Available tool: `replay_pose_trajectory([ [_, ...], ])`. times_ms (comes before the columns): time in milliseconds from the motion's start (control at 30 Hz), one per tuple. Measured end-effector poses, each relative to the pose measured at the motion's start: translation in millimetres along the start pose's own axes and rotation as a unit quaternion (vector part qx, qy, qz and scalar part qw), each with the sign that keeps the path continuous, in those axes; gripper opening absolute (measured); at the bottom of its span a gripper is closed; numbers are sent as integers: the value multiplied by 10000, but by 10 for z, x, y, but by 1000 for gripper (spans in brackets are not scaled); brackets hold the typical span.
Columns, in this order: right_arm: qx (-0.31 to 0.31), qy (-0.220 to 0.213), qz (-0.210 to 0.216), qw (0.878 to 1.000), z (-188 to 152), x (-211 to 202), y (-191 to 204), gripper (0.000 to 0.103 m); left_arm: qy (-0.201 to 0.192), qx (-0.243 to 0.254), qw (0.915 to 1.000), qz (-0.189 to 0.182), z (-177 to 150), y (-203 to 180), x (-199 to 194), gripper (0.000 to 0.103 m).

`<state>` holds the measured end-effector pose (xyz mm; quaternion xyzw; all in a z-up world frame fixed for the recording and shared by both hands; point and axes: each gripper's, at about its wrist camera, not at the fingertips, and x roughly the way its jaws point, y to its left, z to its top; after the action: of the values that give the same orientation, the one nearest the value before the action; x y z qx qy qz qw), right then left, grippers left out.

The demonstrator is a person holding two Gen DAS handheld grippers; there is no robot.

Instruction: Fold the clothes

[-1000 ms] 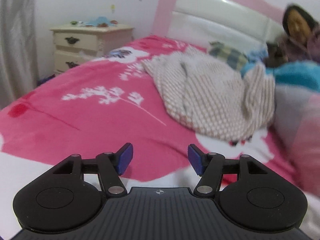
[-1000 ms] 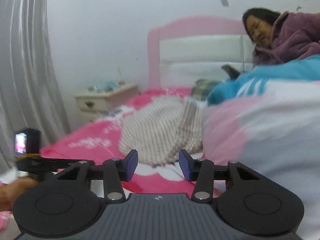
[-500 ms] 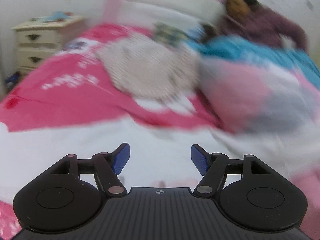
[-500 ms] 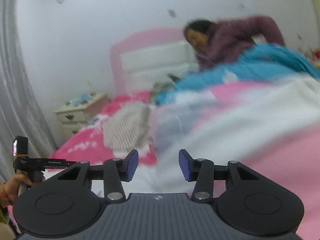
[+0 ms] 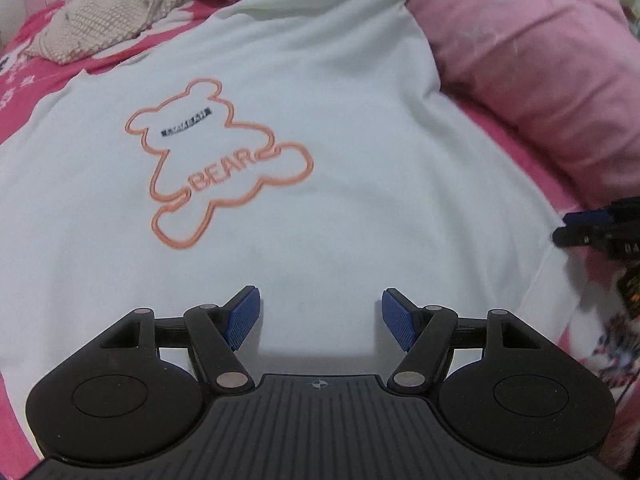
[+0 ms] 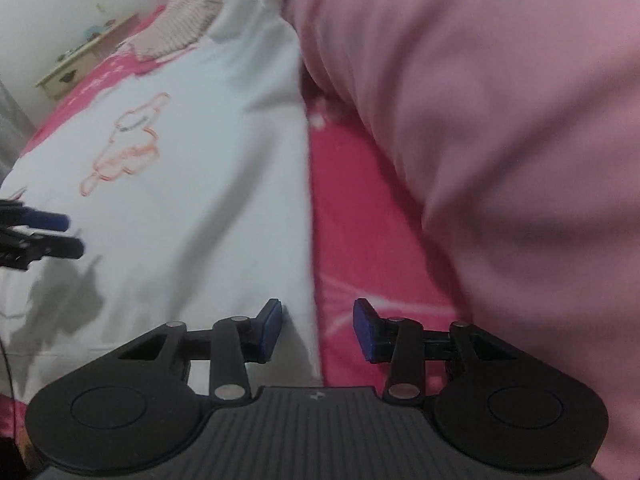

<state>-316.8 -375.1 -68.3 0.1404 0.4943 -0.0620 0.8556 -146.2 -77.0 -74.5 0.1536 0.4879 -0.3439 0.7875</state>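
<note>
Nothing is folded yet: the white shirt point(image 5: 360, 128) lies spread flat on the bed point(image 6: 360, 208) ahead of my left gripper point(image 5: 320, 316), which gapes empty. My right gripper point(image 6: 316, 330) is closing astride the shirt's side edge, pads not yet pressing.

Both cameras looked down, close over the bed point(image 5: 24, 60). The left one sat above the white bear shirt point(image 5: 280, 100), facing its bear picture. The right one sat over the shirt's right edge point(image 6: 296, 200), beside the pink quilt point(image 6: 480, 120). Both saw the shirt, the quilt, the beige knit sweater point(image 5: 104, 16), and each other's hand-held gripper.
</note>
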Motion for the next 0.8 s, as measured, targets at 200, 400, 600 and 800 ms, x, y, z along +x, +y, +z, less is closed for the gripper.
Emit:
replay_pose_trajectory([
  [200,249,-317,84,9991,-7,-227,5,5,80,-223,9996,132,1,79,72,68],
  [400,918,-72,-229,9955,-279,-177,-181,5,36,-95,9997,214,-59,87,123,69],
  [600,802,48,-475,9956,-293,-82,-139,6,-43,7,9997,246,-85,83,88,71],
  [800,-1115,-795,-1093,9845,-328,-368,386,19,-433,322,9980,338,-122,4,-126,71],
])
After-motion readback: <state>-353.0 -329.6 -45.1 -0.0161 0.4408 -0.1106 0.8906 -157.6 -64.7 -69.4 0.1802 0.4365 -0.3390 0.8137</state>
